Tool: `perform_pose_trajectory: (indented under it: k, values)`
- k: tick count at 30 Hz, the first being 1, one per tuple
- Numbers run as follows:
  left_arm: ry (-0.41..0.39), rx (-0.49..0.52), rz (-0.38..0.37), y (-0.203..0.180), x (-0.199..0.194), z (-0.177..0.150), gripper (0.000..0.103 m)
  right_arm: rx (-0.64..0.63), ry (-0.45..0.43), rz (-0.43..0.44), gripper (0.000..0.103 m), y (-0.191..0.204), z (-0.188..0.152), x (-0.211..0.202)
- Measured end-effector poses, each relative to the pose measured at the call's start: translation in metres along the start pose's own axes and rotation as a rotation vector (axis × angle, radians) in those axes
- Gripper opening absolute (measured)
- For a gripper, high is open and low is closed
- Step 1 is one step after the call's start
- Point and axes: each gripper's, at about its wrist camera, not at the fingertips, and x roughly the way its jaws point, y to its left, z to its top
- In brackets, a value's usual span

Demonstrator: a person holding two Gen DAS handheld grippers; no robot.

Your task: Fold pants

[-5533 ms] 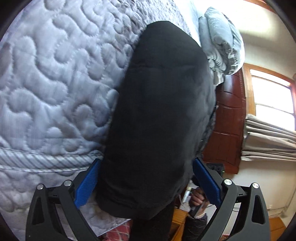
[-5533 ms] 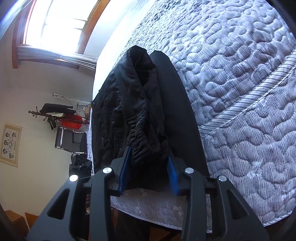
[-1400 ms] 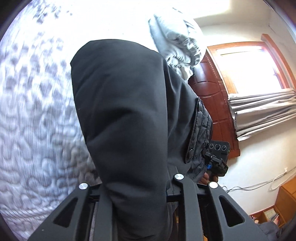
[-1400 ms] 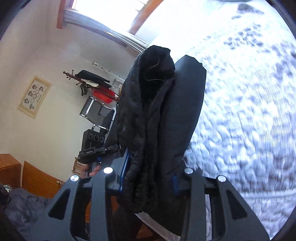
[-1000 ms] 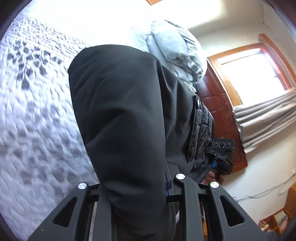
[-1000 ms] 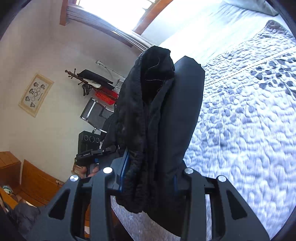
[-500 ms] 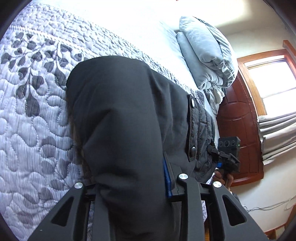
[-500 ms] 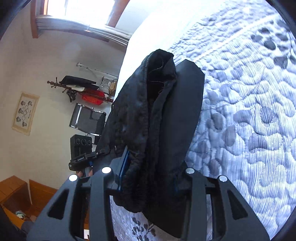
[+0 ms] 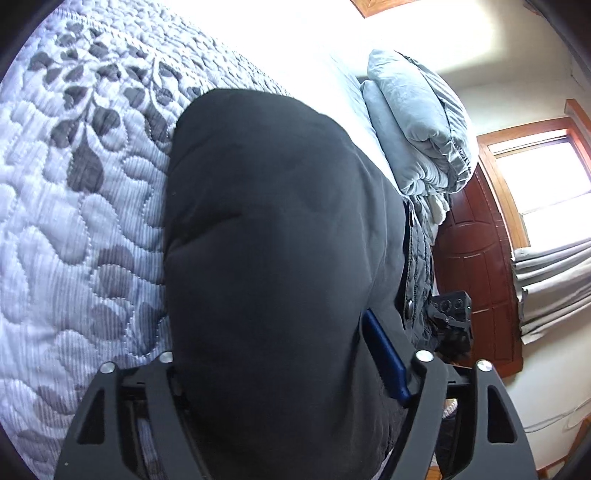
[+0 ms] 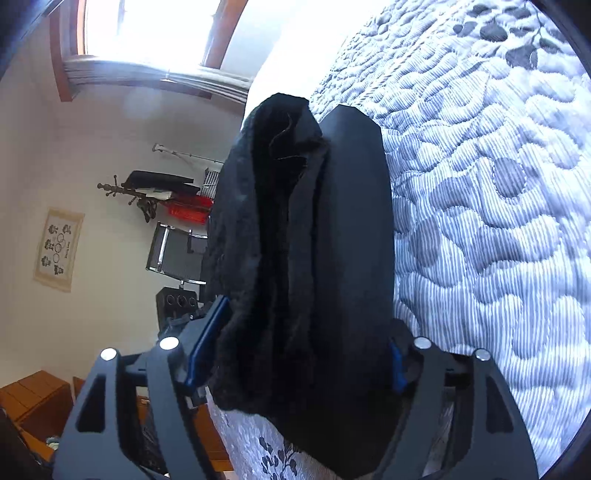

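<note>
The black pants (image 9: pixel 277 221) lie folded over on the quilted bed (image 9: pixel 74 184), and the bundle fills the space between my left gripper's (image 9: pixel 269 332) fingers. Its jaws are opening; the blue right pad (image 9: pixel 384 354) stands bare, off the cloth. In the right wrist view the pants (image 10: pixel 332 221) show a fuzzy inner layer and a smooth outer one. My right gripper (image 10: pixel 306 325) is opening too, with the cloth loose between its blue pads (image 10: pixel 207 343). Each gripper shows at the edge of the other's view, beside the pants.
A stack of grey-blue pillows (image 9: pixel 417 122) sits at the head of the bed, before a dark wooden panel (image 9: pixel 476 277). Beyond the bed's edge are a coat rack (image 10: pixel 155 192), a folding chair (image 10: pixel 173 254) and a bright window (image 10: pixel 147 33).
Both grippers have come down toward the quilt with the pants. Both pairs of jaws, pinched on the cloth half a second ago, now stand wide and the cloth has slackened.
</note>
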Motion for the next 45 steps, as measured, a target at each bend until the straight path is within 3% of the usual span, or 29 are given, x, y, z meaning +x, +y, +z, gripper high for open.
perform_pose_trajectory:
  k: [2, 6, 9, 10, 13, 17, 25, 27, 32, 38, 45]
  values:
    - [-0.028, 0.013, 0.063, -0.006, -0.008, -0.001, 0.096, -0.017, -0.007, -0.027, 0.079, 0.006, -0.007, -0.006]
    - [-0.076, 0.034, 0.109, -0.015, -0.03, -0.008, 0.098, -0.021, -0.052, -0.091, 0.081, 0.02, -0.024, -0.019]
    - [-0.105, 0.082, 0.245, -0.032, -0.044, -0.022, 0.099, -0.036, -0.109, -0.167, 0.086, 0.034, -0.042, -0.034]
    - [-0.115, 0.108, 0.284, -0.041, -0.048, -0.028, 0.099, -0.056, -0.127, -0.202, 0.092, 0.043, -0.049, -0.039]
    - [-0.153, 0.183, 0.362, -0.065, -0.058, -0.049, 0.099, -0.125, -0.181, -0.31, 0.093, 0.075, -0.072, -0.05]
    - [-0.13, 0.273, 0.509, -0.098, -0.061, -0.076, 0.099, -0.194, -0.225, -0.442, 0.1, 0.112, -0.101, -0.057]
    - [-0.166, 0.373, 0.634, -0.137, -0.083, -0.124, 0.099, -0.325, -0.244, -0.714, 0.1, 0.161, -0.155, -0.064]
    - [-0.172, 0.363, 0.64, -0.143, -0.089, -0.131, 0.099, -0.35, -0.258, -0.776, 0.1, 0.172, -0.164, -0.06]
    - [-0.239, 0.273, 0.567, -0.151, -0.108, -0.145, 0.099, -0.356, -0.265, -0.795, 0.1, 0.19, -0.18, -0.053]
    - [-0.261, 0.288, 0.616, -0.155, -0.118, -0.156, 0.099, -0.398, -0.253, -0.817, 0.1, 0.205, -0.196, -0.051]
    - [-0.24, 0.27, 0.598, -0.157, -0.12, -0.161, 0.099, -0.381, -0.252, -0.818, 0.1, 0.208, -0.203, -0.054]
